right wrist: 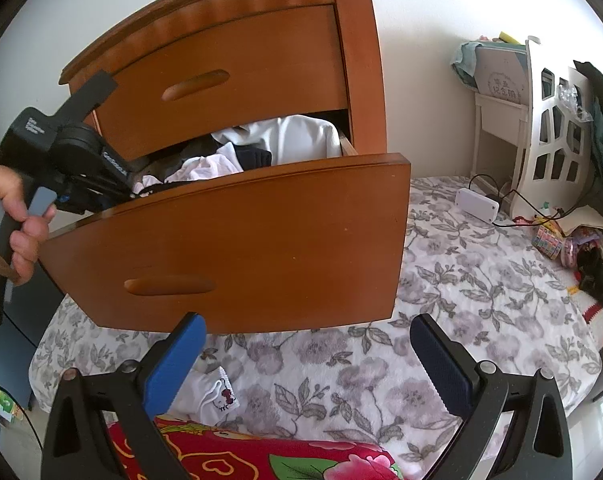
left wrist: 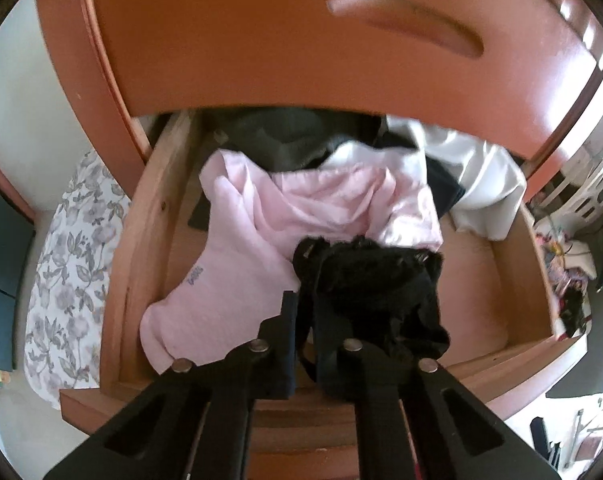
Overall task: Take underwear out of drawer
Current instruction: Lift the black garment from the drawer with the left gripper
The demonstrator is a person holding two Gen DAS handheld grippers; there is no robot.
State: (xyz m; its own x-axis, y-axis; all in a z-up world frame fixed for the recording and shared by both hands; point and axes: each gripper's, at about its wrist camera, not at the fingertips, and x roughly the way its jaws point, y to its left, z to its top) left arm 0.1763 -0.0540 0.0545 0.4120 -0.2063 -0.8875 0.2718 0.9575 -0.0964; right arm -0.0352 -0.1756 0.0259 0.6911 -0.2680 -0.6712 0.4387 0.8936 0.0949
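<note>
Bedroom setting, with a floral bedspread point(right wrist: 461, 280) below a wooden dresser; all places are given from its open drawer point(left wrist: 501, 368). Item one, nearest the drawer's front panel: our left gripper point(left wrist: 305, 320), angled steeply down over that panel, clenched on the black lace underwear point(left wrist: 365, 276), a bunched heap with no clear long axis, lying directly ahead of the fingertips and partly between them. Item two, just behind, toward the drawer's left wall: pink garment point(left wrist: 237, 264). Item three, at the drawer's back: white cloth point(left wrist: 481, 176). Item four, outside and below the drawer front: our right gripper point(right wrist: 307, 354), jaws apart, empty, the farther hand. We judge a lift comes next.
</note>
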